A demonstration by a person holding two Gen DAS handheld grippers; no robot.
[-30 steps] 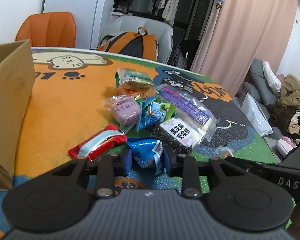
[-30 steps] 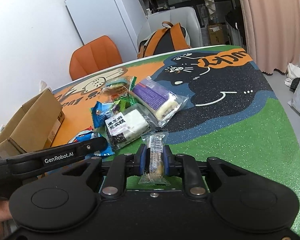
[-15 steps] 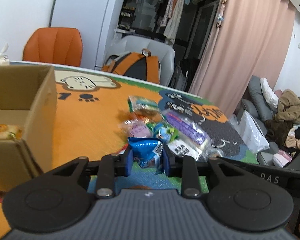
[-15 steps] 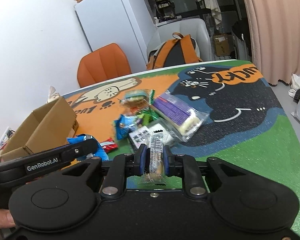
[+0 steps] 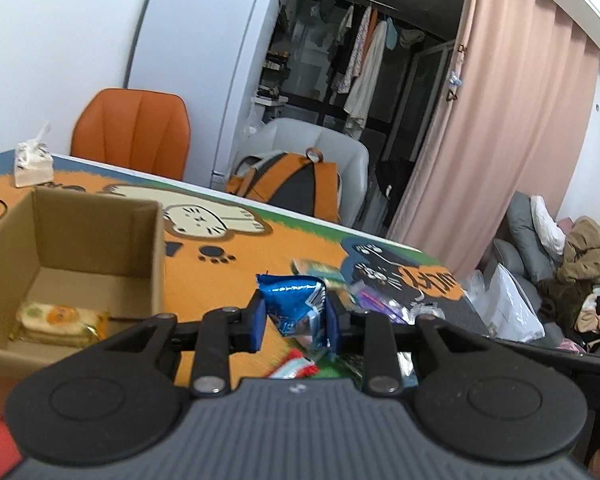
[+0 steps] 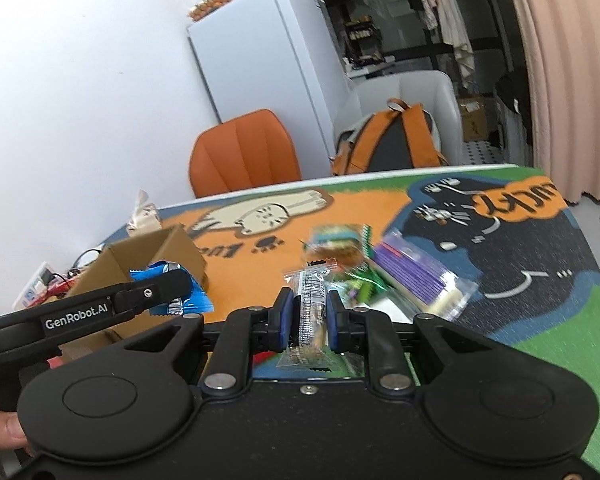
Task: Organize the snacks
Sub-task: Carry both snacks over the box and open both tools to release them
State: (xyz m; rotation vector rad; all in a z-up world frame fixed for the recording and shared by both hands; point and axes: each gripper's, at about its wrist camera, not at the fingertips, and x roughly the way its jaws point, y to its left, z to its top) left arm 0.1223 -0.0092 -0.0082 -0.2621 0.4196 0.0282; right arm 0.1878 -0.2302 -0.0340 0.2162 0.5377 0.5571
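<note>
Even indoor light, fisheye bending at edges, motion blur on tabletop snacks (image 6: 380, 264)

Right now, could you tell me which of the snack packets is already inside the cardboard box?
The pale packet with the orange print, lying flat on the floor of the cardboard box. The other snacks are either held in a gripper or lie out on the mat.

**Open box mouth, crowded right side**

In the left wrist view the cardboard box (image 5: 80, 248) at left centre stands open on top — one wrapped snack (image 5: 58, 318) lies on its floor, the rest is bare. Orange mat (image 5: 236, 276) between box and snack pile (image 5: 364, 296) is free. A tissue pack (image 5: 32, 162) stands beyond the box, upper left.
</note>
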